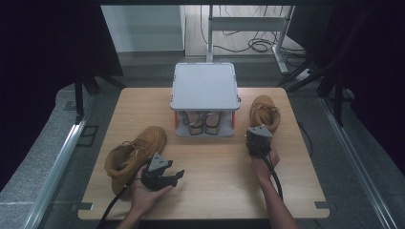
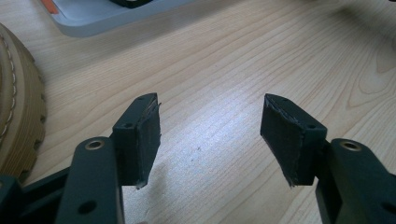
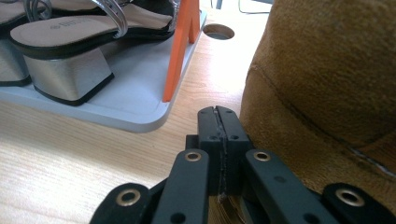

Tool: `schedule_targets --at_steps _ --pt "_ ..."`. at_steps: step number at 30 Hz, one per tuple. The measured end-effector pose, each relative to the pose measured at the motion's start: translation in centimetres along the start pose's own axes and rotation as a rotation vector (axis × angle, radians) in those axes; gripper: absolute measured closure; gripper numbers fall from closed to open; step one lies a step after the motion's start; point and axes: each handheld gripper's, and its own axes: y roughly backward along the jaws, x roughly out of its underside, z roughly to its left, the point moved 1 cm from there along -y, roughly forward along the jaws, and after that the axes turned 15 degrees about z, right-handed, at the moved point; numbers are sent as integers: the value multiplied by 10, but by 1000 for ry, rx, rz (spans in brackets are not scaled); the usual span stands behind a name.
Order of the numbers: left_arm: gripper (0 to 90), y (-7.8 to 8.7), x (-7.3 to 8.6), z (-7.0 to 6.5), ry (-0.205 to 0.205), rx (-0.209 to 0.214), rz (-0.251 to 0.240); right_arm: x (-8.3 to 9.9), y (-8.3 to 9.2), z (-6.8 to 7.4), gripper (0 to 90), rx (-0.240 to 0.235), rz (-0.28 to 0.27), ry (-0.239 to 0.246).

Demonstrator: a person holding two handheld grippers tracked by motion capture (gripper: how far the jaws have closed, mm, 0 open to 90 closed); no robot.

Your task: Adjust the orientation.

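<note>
High view: we see a tan suede boot (image 1: pixel 265 112) just beyond our pressed-together right tool (image 1: pixel 258 141), toe pointing away, long axis front-to-back; left tool (image 1: pixel 162 177) spread, empty.

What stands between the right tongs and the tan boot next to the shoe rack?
Nothing visible does. The right tongs are shut with nothing between them, right beside the tan boot, above bare wooden table. The grey shoe rack with its sandals lies off to the other side.
</note>
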Motion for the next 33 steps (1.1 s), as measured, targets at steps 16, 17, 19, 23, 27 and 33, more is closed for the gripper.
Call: schedule_targets --at_steps 16,17,19,23,27,33 --pt "383 -3 2 -1 -1 -1 16 22 17 -39 899 -12 7 -15" --pt "383 -3 2 -1 -1 -1 16 24 18 -42 899 -10 7 -19" --pt "383 -3 2 -1 -2 0 17 25 19 -46 899 -7 7 -21" --pt "383 -4 2 -1 -3 0 19 30 22 -58 899 -7 2 -39" --pt "383 -4 2 -1 -1 -1 20 32 23 -65 899 -16 -4 -40" --pt "383 -4 3 0 -3 -4 26 31 22 -66 899 -1 0 -24"
